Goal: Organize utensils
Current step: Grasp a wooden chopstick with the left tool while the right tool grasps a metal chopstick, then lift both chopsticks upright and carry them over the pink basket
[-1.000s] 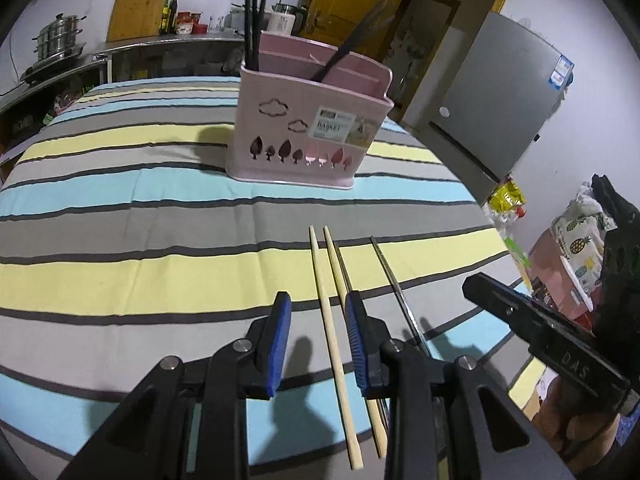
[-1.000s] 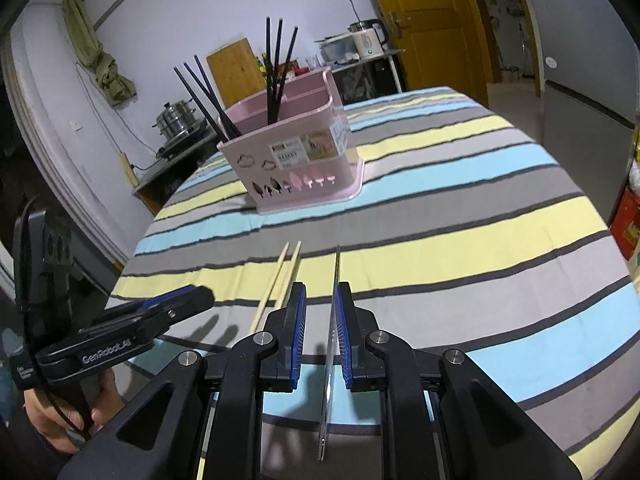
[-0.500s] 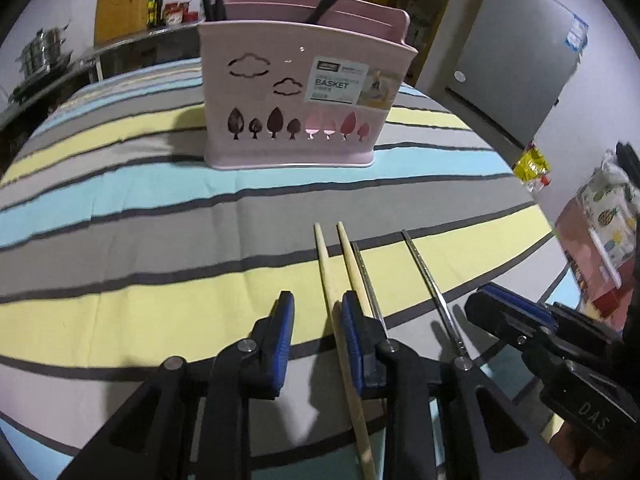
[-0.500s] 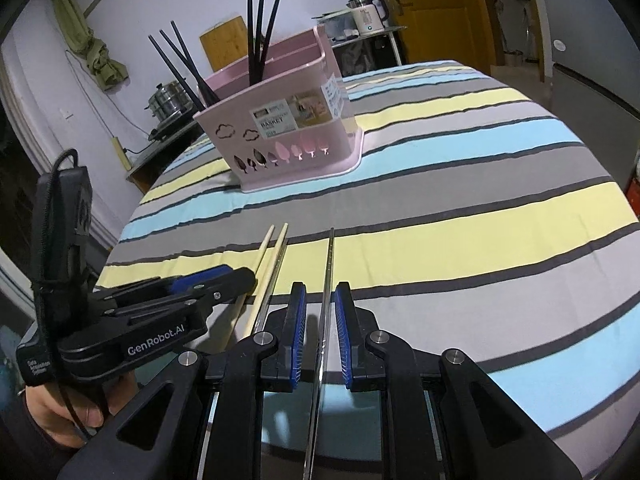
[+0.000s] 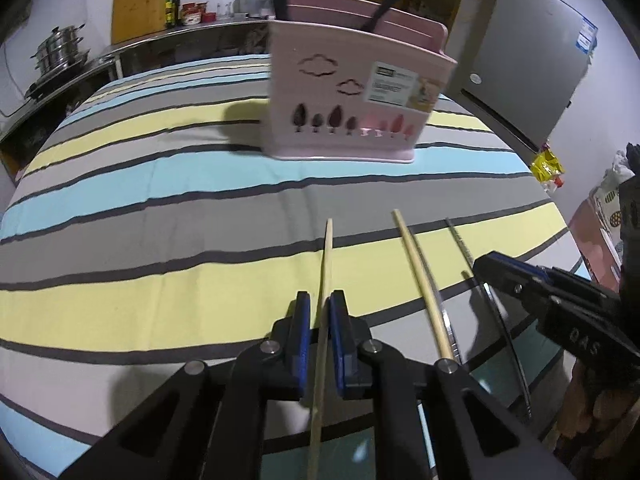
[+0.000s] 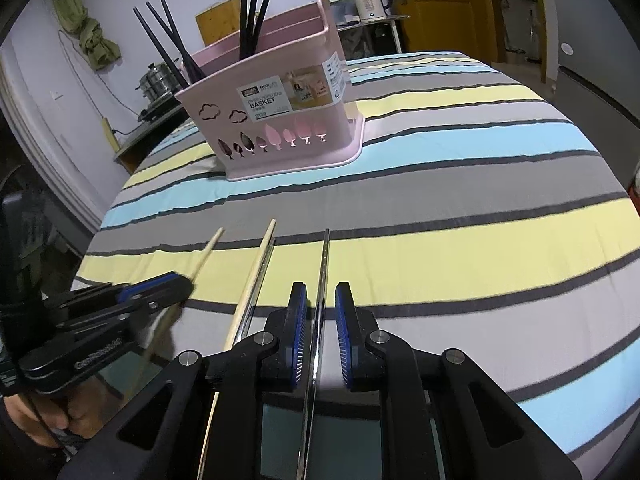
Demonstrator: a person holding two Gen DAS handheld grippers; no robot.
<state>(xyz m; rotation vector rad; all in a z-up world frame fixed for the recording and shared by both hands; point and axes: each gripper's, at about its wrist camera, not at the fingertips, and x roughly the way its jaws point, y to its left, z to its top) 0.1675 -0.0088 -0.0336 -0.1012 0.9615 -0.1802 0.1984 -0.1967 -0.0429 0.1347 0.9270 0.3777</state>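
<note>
A pink utensil basket [image 5: 352, 92] [image 6: 276, 120] with black chopsticks [image 6: 250, 12] in it stands on the striped tablecloth. My left gripper [image 5: 320, 312] is shut on a wooden chopstick [image 5: 326, 264] and holds it pointing at the basket. A second wooden chopstick [image 5: 418, 280] [image 6: 256, 272] lies on the cloth beside a metal one [image 6: 262, 276]. My right gripper [image 6: 321, 308] is shut on another metal chopstick [image 6: 324, 268]; the blue pads stand narrowly apart around the thin rod. Each gripper shows in the other's view.
The striped cloth [image 6: 460, 184] covers a round table whose near edge lies just below the grippers. A counter with pots [image 5: 60, 52] and a wooden board [image 5: 138, 4] stands behind. A grey refrigerator [image 5: 528, 68] and a yellow door [image 6: 440, 4] are to the right.
My left gripper closed on one wooden chopstick and lifted it away from its pair, which stays on the cloth. My right gripper keeps its hold on the metal chopstick.
</note>
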